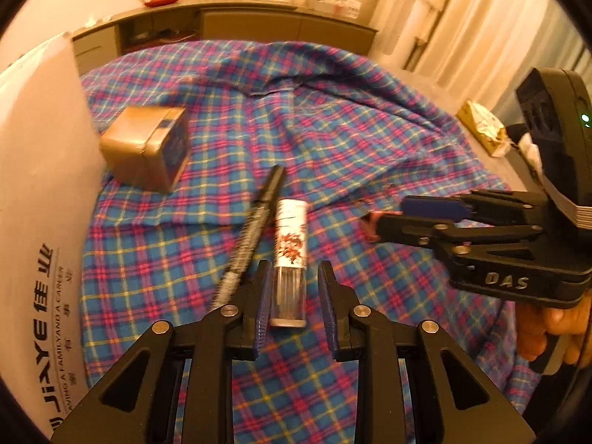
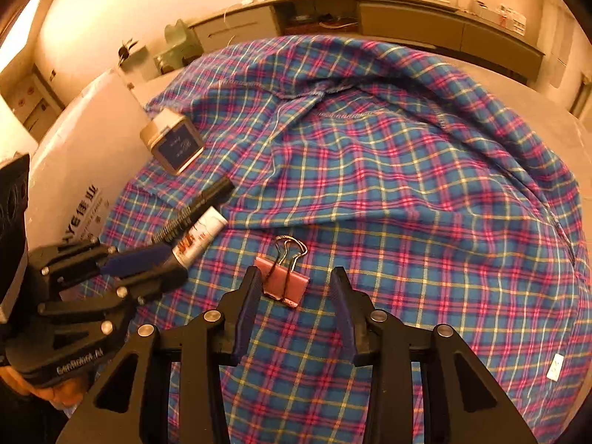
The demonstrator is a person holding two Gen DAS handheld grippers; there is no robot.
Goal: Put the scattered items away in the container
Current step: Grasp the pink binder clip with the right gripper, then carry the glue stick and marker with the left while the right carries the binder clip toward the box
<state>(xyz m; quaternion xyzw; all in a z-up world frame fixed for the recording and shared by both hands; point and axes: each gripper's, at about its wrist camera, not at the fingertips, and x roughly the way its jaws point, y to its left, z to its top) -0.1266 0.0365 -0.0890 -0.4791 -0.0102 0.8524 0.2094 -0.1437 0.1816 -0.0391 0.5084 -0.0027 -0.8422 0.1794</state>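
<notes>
The left hand-held gripper (image 1: 292,288) stands with its blue pads apart on either side of a clear cylindrical tube with a white, red-printed label (image 1: 290,255), which lies on the blue, pink and yellow plaid cloth (image 1: 370,140) beside a black marker pen (image 1: 255,222); neither pad presses on the tube. The right hand-held gripper (image 2: 294,298) has its jaws apart around a pink metal binder clip (image 2: 285,279) lying flat on the same cloth, not clamped. A gold square tin with a blue label (image 1: 148,148) sits farther back, next to the white plastic container (image 1: 40,185) at the cloth's left edge.
</notes>
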